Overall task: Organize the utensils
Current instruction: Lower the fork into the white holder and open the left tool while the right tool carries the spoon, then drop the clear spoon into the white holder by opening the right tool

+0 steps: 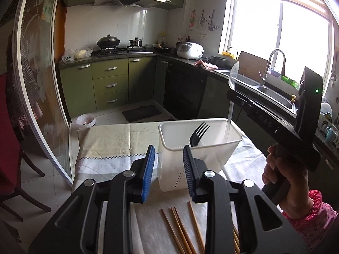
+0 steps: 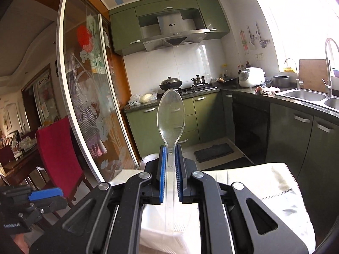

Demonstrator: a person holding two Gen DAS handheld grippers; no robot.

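Clear plastic spoon [image 2: 170, 114] pinched tight in the right gripper [image 2: 170, 182], jaws squeezed on the thin handle, bowl end up, handle end down. Standing almost straight up and down, long way pointing into the white plastic bin [image 1: 211, 148] right below. Handle tip already dipped inside the far right corner of the bin, near a black fork [image 1: 198, 134] leaning there with prongs up. Likely next: just a short drop straight down, then letting go. Left gripper [image 1: 168, 170] nearer the camera side of the bin, jaws spread apart, holding nothing. Wooden chopsticks [image 1: 182, 230] lying flat on the surface [image 1: 110, 144] just under the left gripper, long way pointing toward the bin, so probably that side's job after.
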